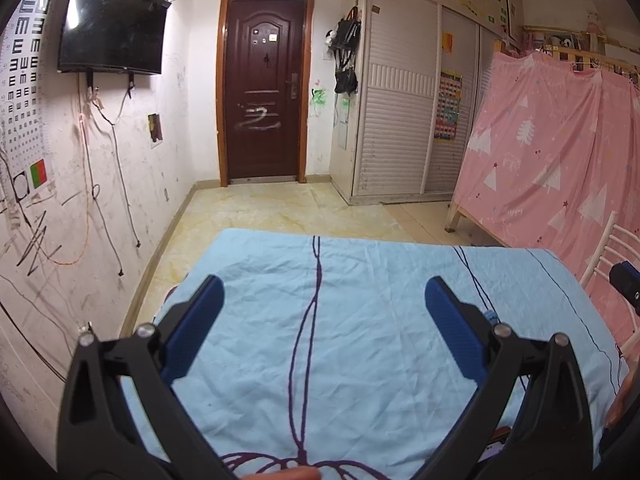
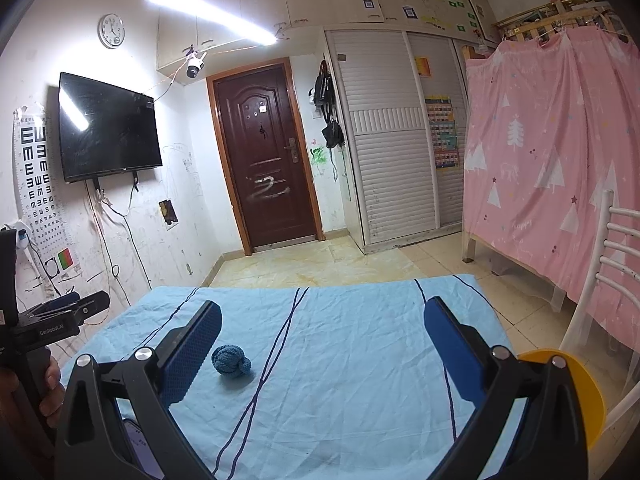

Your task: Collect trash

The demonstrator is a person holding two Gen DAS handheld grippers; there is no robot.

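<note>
A small blue knotted rope ball (image 2: 231, 362) lies on the light blue cloth (image 2: 340, 360) that covers the table, just right of my right gripper's left finger. My right gripper (image 2: 322, 312) is open and empty above the cloth. A yellow round container (image 2: 576, 384) sits at the table's right edge, behind my right gripper's right finger. My left gripper (image 1: 320, 290) is open and empty over the same cloth (image 1: 360, 320). A sliver of the blue ball (image 1: 490, 315) peeks out behind its right finger. The left gripper also shows at the left edge of the right wrist view (image 2: 68, 312).
A white metal chair (image 2: 600, 280) stands to the right of the table, with a pink-curtained bunk bed (image 2: 560, 160) behind it. A dark door (image 2: 264, 152) and white wardrobe (image 2: 392, 140) are at the far wall. A TV (image 2: 108, 128) hangs on the left wall.
</note>
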